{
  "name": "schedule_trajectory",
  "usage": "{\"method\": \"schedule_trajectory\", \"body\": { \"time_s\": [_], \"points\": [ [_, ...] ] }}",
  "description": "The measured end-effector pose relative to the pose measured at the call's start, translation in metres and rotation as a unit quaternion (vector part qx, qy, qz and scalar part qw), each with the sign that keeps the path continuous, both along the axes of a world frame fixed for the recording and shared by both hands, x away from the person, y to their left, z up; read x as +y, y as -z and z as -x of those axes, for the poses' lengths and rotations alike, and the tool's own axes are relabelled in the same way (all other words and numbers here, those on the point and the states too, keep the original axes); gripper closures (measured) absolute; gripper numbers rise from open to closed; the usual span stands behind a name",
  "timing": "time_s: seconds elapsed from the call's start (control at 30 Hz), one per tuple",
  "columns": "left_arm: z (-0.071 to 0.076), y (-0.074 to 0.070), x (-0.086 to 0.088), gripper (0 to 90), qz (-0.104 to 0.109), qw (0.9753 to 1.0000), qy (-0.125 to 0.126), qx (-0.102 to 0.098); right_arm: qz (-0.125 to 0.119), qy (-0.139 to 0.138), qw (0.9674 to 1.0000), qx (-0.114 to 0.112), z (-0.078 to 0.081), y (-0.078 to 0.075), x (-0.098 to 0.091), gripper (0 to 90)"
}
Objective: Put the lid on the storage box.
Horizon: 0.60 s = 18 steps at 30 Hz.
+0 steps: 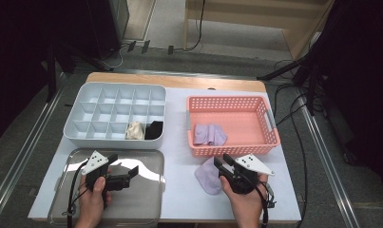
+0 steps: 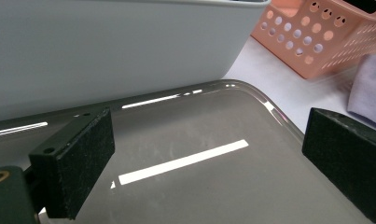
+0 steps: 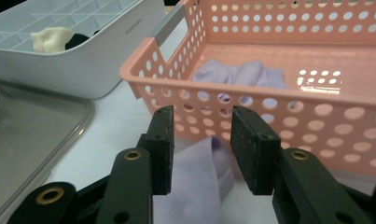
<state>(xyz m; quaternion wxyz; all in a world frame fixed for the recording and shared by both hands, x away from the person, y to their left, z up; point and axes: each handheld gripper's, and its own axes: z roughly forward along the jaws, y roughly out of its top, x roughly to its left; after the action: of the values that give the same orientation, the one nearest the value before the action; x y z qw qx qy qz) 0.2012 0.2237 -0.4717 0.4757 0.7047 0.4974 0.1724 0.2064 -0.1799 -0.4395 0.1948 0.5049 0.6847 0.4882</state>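
Note:
A lavender cloth (image 1: 205,176) lies flat on the white table just in front of the pink basket (image 1: 227,100). My right gripper (image 1: 222,160) hovers over the cloth's near-right part. In the right gripper view its jaws (image 3: 202,149) stand partly open, with the cloth (image 3: 195,186) below the gap and no pad pressing on it. A second lavender cloth (image 1: 209,134) lies crumpled in the basket. My left gripper (image 1: 124,164) rests low over the steel tray (image 1: 146,199), jaws wide apart (image 2: 209,163) with nothing between them.
A white compartment organizer (image 1: 84,92) stands at the back left; a cream sock (image 1: 134,130) and a black sock (image 1: 154,129) fill two of its front cells. The basket's perforated wall (image 3: 269,93) rises close ahead of the right jaws.

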Motion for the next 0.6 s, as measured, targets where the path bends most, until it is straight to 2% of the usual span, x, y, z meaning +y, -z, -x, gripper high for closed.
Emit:
{"method": "schedule_trajectory", "body": {
  "time_s": [0.6],
  "points": [
    [0.000,0.000,0.000,2.9,0.001,1.0000,0.001,0.000,0.007,0.012,0.9999,-0.001,-0.036,-0.012,0.003,59.7]
  ]
}}
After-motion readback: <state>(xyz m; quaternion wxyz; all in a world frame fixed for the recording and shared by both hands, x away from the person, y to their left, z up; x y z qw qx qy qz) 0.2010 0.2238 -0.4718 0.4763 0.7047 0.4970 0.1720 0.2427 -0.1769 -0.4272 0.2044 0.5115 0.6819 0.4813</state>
